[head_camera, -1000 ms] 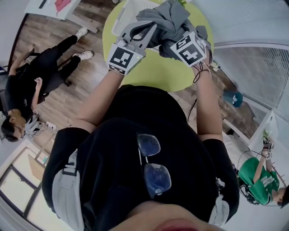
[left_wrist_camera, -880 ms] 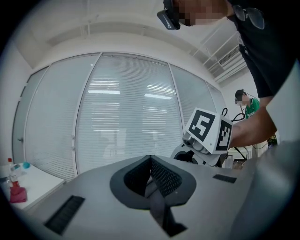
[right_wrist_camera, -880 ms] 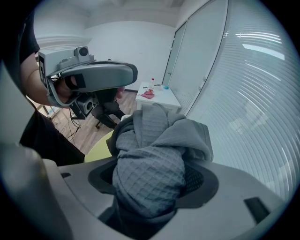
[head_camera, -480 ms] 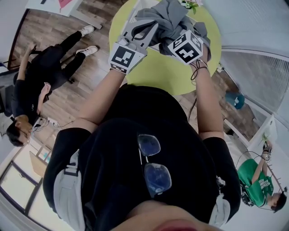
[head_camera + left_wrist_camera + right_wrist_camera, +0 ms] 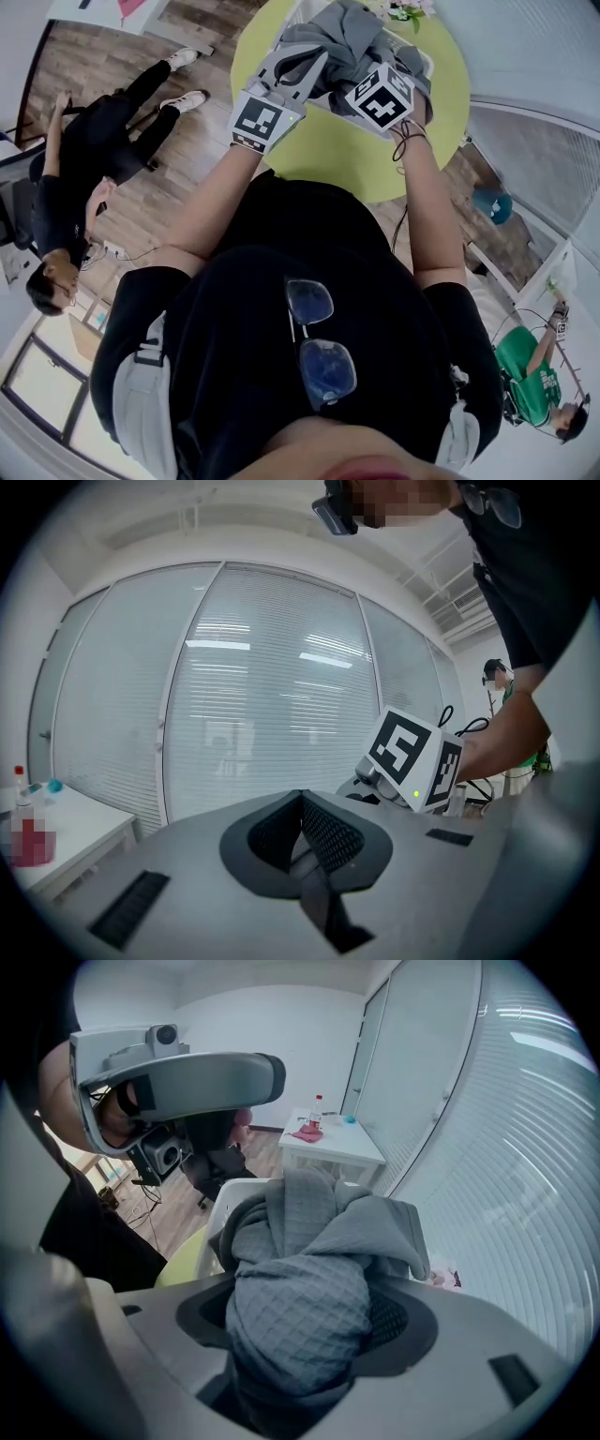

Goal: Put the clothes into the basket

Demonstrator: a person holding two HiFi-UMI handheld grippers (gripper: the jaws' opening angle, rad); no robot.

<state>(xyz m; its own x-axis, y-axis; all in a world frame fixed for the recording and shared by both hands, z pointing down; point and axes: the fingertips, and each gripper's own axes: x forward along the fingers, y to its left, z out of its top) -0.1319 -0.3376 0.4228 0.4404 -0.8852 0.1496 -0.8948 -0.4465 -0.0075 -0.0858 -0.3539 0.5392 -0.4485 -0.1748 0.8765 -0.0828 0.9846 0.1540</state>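
The basket (image 5: 292, 13) stands on the far side of the round table (image 5: 347, 155). The clothes bundle (image 5: 352, 37) hangs above that side, with the left gripper (image 5: 298, 64) toward the table's left edge and the right gripper (image 5: 373, 73) nearer its middle (both over the tabletop). A seated person (image 5: 84, 159) is well left of the table.

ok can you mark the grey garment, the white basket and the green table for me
grey garment (image 5: 295, 1312), right gripper view, the bunched waffle-knit fold at the front
white basket (image 5: 223, 1206), right gripper view, its white rim left of the cloth
green table (image 5: 347, 150), head view, bare top
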